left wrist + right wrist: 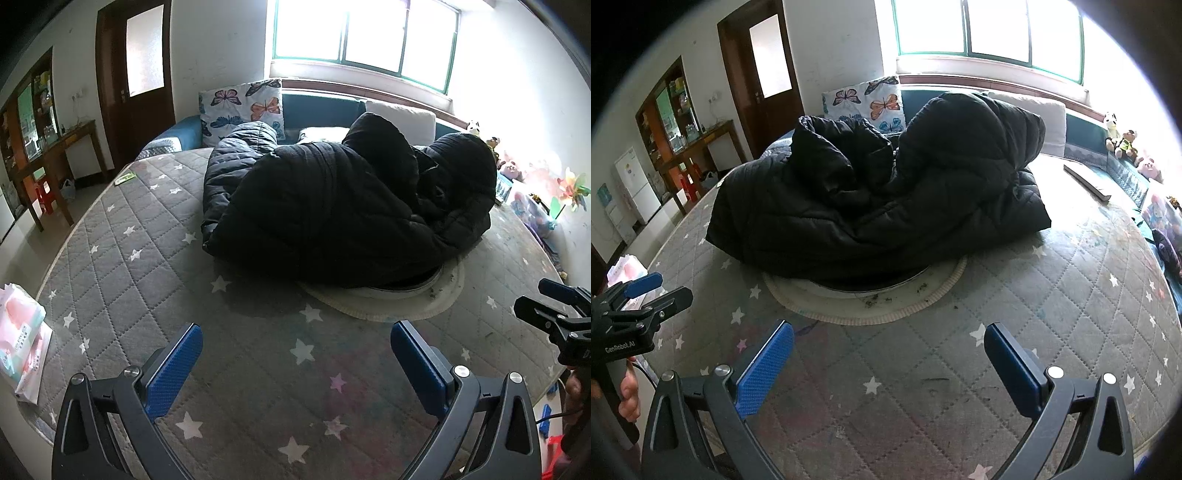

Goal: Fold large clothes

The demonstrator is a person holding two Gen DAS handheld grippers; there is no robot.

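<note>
A large black puffer coat [332,206] lies bunched in a heap in the middle of the grey star-patterned mattress [147,258]; it also shows in the right wrist view [886,199]. Its pale fur-like hood trim [388,306] sticks out under the near edge, also in the right wrist view [871,302]. My left gripper [295,354] is open and empty, above the mattress short of the coat. My right gripper [888,354] is open and empty, also short of the coat. Each gripper shows at the edge of the other's view: the right one [554,314], the left one [646,295].
A butterfly pillow [242,107] and a white pillow [402,118] lean at the headboard. Tissue packs [22,343] lie at the mattress's left edge. Soft toys [1123,144] and a flat dark object [1087,181] sit on the right. A wooden desk [55,155] stands left.
</note>
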